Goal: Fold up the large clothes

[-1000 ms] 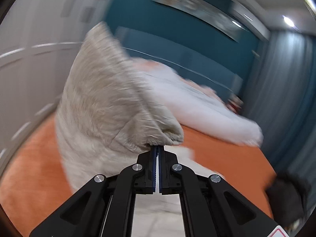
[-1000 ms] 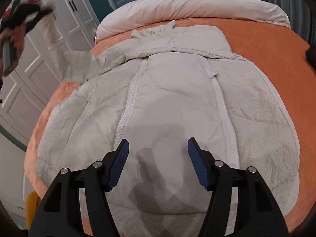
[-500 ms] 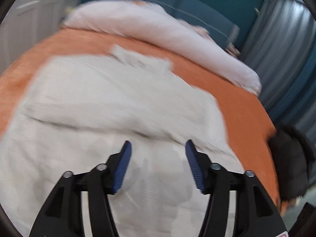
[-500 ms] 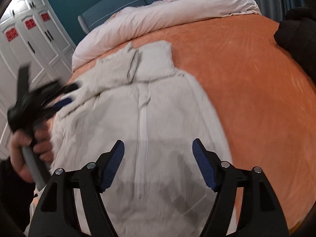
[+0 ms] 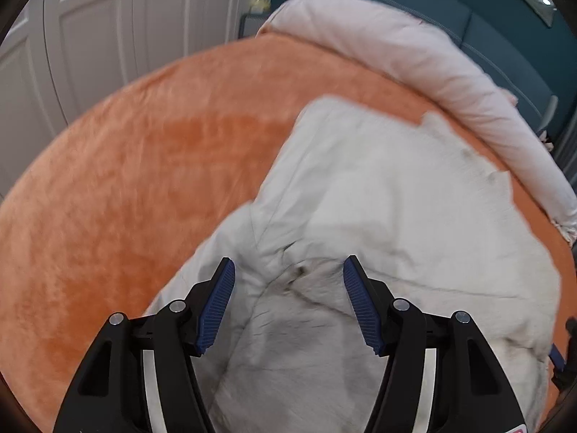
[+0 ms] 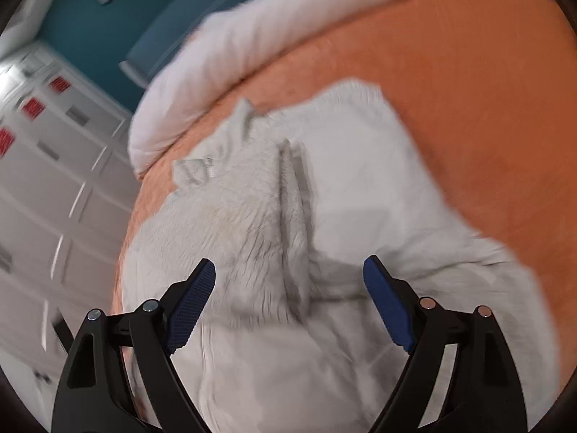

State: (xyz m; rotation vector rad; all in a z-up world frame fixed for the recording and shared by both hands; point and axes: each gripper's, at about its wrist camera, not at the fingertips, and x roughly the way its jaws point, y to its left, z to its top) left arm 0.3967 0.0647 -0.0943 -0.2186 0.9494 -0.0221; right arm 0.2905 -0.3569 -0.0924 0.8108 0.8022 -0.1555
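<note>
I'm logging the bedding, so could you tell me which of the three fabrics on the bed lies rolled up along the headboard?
The pale pink duvet: it is bunched into a long roll, while the grey coat lies spread flat on the orange cover.

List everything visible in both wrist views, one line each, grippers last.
Pale grey fleece-lined jacket: one, light grey, partly folded on the bed, under both grippers.
Orange plush bedspread: one, orange, covering the bed.
Pale pink rolled duvet: one, along the bed's far edge.
White panelled wardrobe doors: white, beside the bed.
Teal padded headboard: one, behind the duvet.
Left hand-held gripper: black with blue pads, open, empty.
Right hand-held gripper: same, open, empty.
</note>
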